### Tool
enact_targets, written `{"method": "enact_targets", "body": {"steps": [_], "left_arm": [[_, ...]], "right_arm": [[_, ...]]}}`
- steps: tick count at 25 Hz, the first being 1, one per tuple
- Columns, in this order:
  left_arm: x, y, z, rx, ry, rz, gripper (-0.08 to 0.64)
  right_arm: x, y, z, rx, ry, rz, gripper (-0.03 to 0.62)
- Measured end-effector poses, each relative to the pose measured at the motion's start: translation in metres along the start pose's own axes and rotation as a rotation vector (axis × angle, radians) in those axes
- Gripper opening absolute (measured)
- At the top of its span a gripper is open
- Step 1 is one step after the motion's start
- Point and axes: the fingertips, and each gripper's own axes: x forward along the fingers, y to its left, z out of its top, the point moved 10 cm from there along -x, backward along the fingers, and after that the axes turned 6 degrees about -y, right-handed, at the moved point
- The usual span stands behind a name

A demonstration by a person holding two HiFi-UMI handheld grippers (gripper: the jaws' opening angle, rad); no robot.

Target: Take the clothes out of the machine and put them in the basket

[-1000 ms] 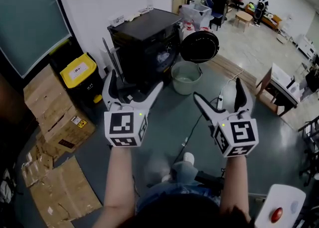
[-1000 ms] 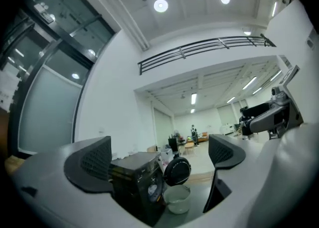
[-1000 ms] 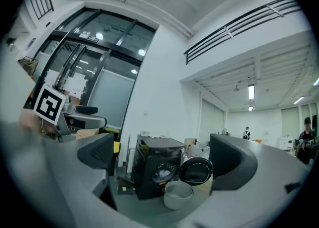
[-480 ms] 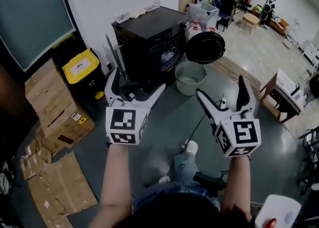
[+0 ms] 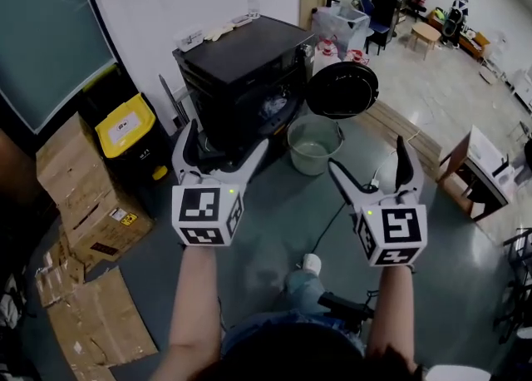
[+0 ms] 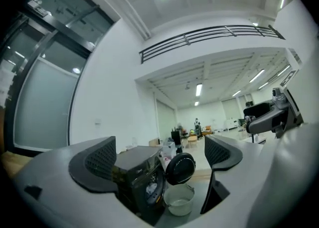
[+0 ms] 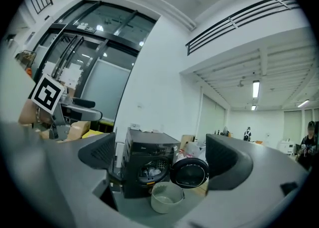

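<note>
Only a pale scrap of clothes (image 7: 149, 171) shows inside the far machine (image 5: 241, 71); left gripper (image 5: 226, 140) and right gripper (image 5: 367, 159) gape empty.

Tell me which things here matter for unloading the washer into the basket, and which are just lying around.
For the job: washing machine, open door, clothes in the drum, basket, left gripper and right gripper, both open and empty.

Lying about: yellow-lidded bin, cardboard boxes, flattened cardboard.
</note>
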Motion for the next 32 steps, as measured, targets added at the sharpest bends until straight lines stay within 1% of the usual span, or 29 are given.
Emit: {"method": "enact_targets", "body": {"steps": [2,7,9,11,14,17,20,23,25,28,32], "left_arm": [[0.035,-0.008,-0.005,0.013,0.019,-0.001,0.525],[0.125,-0.032,-0.013,0.117,0.053,-0.002,0.535],[0.155,-0.041,-0.015,0.139,0.063,0.006,0.535],[0.181,-0.049,-0.017,0.132,0.07,0.019,0.535],[0.21,-0.061,-0.025,0.093,0.088,0.033,0.534],[0.232,-0.07,-0.032,0.095,0.111,0.046,0.534],[0.246,-0.074,-0.037,0.094,0.112,0.053,0.534],[0.259,-0.079,-0.041,0.101,0.11,0.049,0.534],[0.269,-0.081,-0.044,0.105,0.109,0.036,0.534],[0.287,-0.079,-0.048,0.094,0.105,0.024,0.534],[0.319,-0.068,-0.057,0.068,0.101,0.018,0.534]], "right_arm": [[0.025,-0.025,-0.008,0.016,-0.001,0.0,0.565],[0.088,-0.093,-0.037,0.058,0.022,0.02,0.563],[0.109,-0.119,-0.046,0.071,0.031,0.022,0.561],[0.127,-0.142,-0.051,0.088,0.03,0.028,0.561],[0.143,-0.169,-0.06,0.107,0.025,0.036,0.561],[0.154,-0.186,-0.073,0.105,0.039,0.039,0.561],[0.162,-0.195,-0.086,0.096,0.076,0.038,0.561],[0.168,-0.203,-0.094,0.141,0.119,0.025,0.561],[0.173,-0.207,-0.097,0.16,0.126,0.018,0.561],[0.183,-0.212,-0.099,0.151,0.127,0.005,0.561],[0.204,-0.224,-0.105,0.155,0.133,-0.036,0.561]]}}
